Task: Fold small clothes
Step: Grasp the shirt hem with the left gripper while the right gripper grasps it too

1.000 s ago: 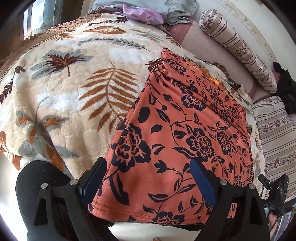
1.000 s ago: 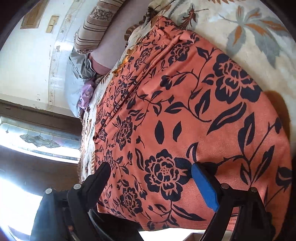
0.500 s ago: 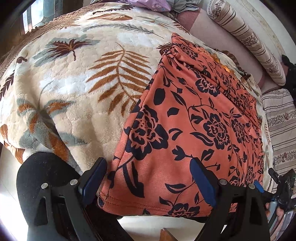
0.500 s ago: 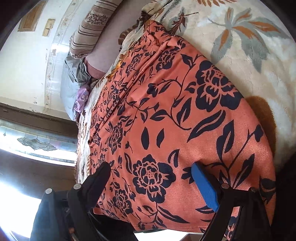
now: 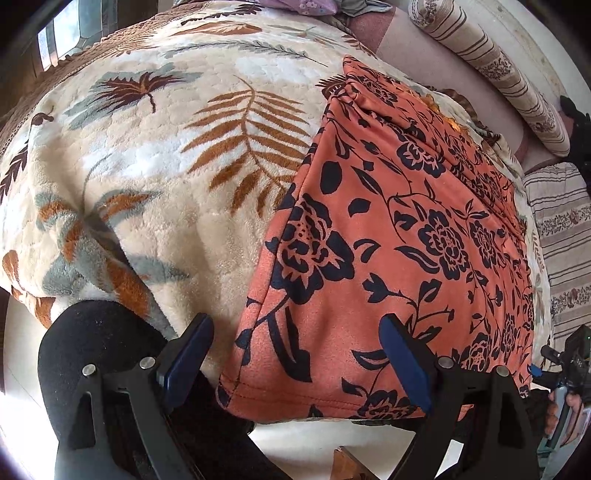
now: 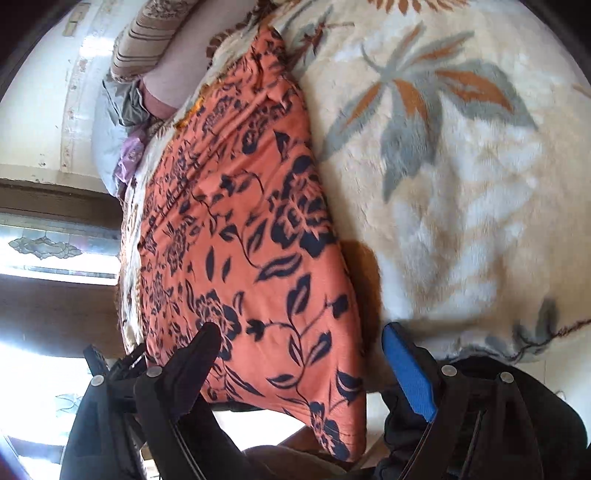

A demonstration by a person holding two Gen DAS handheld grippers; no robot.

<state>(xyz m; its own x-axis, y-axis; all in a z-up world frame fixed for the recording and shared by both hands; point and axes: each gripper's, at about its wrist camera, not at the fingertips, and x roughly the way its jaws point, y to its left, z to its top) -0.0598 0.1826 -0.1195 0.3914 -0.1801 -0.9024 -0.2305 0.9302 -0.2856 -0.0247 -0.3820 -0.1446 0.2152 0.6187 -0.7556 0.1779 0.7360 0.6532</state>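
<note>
Fleecy blanket [image 5: 147, 177] is spread over the bed, and the orange floral garment [image 5: 399, 236] is laid flat on its near right part, hem draped over the near edge. Left gripper [image 5: 295, 362] and right gripper [image 6: 306, 365] are held spread wide, nothing pinched.

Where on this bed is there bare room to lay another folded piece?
The leaf-print blanket lies bare beside the orange floral garment, up to the bed's near edge. The head end is crowded: a striped bolster and a heap of clothes.
</note>
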